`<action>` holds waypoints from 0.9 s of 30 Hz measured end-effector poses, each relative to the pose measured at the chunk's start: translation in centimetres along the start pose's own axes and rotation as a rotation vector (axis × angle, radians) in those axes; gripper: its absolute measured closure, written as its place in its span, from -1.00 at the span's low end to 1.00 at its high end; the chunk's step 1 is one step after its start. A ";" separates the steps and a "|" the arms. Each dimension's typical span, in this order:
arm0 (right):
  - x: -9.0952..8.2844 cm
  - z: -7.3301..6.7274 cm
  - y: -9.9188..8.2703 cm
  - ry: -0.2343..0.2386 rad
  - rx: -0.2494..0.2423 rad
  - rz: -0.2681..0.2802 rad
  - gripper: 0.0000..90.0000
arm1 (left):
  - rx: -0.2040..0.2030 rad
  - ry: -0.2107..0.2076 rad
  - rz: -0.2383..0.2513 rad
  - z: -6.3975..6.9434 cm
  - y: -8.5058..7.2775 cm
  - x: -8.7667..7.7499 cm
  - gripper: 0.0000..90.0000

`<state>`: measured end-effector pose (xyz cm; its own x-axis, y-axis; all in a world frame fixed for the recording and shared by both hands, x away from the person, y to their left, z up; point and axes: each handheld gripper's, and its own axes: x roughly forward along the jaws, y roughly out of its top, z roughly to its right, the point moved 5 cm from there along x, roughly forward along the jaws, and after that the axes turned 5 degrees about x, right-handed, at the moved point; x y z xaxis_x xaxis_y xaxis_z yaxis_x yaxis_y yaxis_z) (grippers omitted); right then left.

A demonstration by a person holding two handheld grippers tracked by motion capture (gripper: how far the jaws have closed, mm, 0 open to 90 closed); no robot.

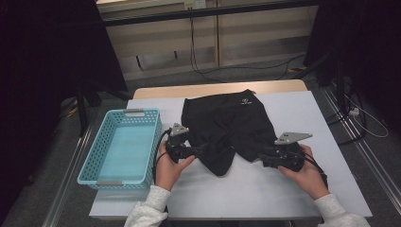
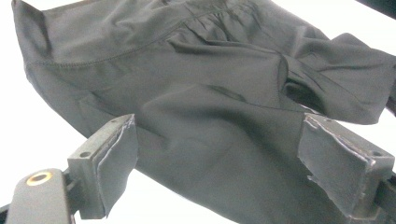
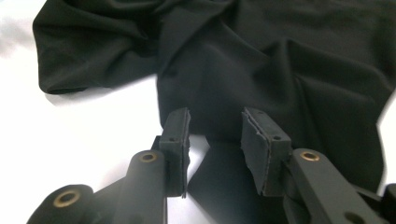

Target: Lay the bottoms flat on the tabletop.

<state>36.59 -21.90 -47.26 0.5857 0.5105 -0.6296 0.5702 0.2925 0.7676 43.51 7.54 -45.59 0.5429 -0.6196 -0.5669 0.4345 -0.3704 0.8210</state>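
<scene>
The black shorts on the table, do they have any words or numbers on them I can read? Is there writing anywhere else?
"(unreadable)": a small white logo with a tiny line under it near the waistband of the black shorts, too small and blurred to read.
No words or numbers can be read on the blue basket, the table or either gripper.

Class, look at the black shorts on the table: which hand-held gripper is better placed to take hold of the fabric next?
Probably the left hand-held gripper: its jaws stand wide open with the black shorts between them. The right hand-held gripper sits at the hem, jaws narrower.
</scene>
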 end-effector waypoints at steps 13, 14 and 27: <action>3.6 -1.5 0.2 0.023 -0.067 -0.105 0.44 | -0.008 0.010 -0.002 -0.4 -0.3 -0.2 -0.71; 3.8 -1.5 0.2 0.023 -0.073 -0.107 0.50 | -0.008 0.010 -0.003 -0.4 -0.3 -0.2 -0.71; 1.7 0.8 3.9 0.043 0.052 0.027 1.00 | -0.013 0.010 -0.007 -0.6 -0.5 -0.2 -0.71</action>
<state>40.28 -20.54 -45.45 0.5765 0.5519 -0.6026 0.5844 0.2370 0.7761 43.64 8.22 -45.92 0.5468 -0.6104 -0.5730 0.4477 -0.3651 0.8162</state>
